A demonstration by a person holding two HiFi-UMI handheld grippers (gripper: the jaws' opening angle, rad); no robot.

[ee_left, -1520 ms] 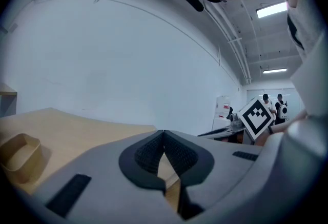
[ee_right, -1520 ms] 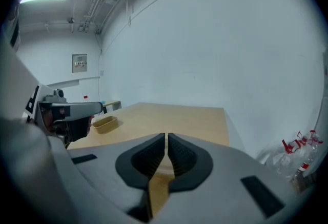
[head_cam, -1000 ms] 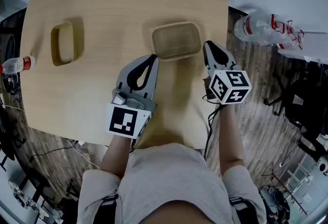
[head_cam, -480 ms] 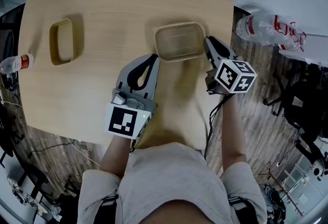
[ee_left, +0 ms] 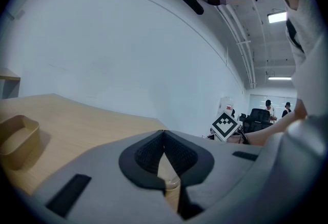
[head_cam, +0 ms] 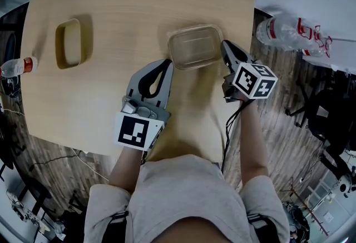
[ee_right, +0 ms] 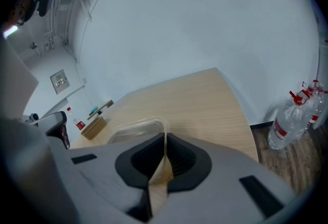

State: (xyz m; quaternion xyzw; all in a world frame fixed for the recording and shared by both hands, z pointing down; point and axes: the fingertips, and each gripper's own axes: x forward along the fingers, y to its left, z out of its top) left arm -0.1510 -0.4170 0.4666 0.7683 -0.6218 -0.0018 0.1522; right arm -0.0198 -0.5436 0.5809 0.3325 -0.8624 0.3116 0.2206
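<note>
Since a second ago our right gripper [head_cam: 226, 48] has slid forward along the table's right side, and its marker cube [head_cam: 254, 80] has rolled over a little, so that its tips now sit at the right-hand rim of the clear plastic container [head_cam: 194, 47]. In the right gripper view that container, unseen there a moment earlier, now fills the space just past the jaws. Those jaws are closed pad against pad with only bare wood showing through the slit below them. The container's near corner curves down right at their tips, and we cannot tell whether it touches them. Our left gripper [head_cam: 165, 65] has stayed where it was, lying low over the wooden table [head_cam: 128, 8] with its tips just short of the container's near left corner. In the left gripper view its jaws are likewise pressed together with nothing between the pads, and a sliver of the clear rim shows through the gap beneath them. The container rests flat, slightly skewed, near the table's right edge, between the two grippers' tips and a little beyond them. Well apart from it, toward the table's left side, lies an oblong tan tray [head_cam: 69, 43]. A water bottle with a red cap [head_cam: 16, 67] lies off the table's left edge, and a cluster of clear bottles [head_cam: 289, 30] lies on the floor to the right.
</note>
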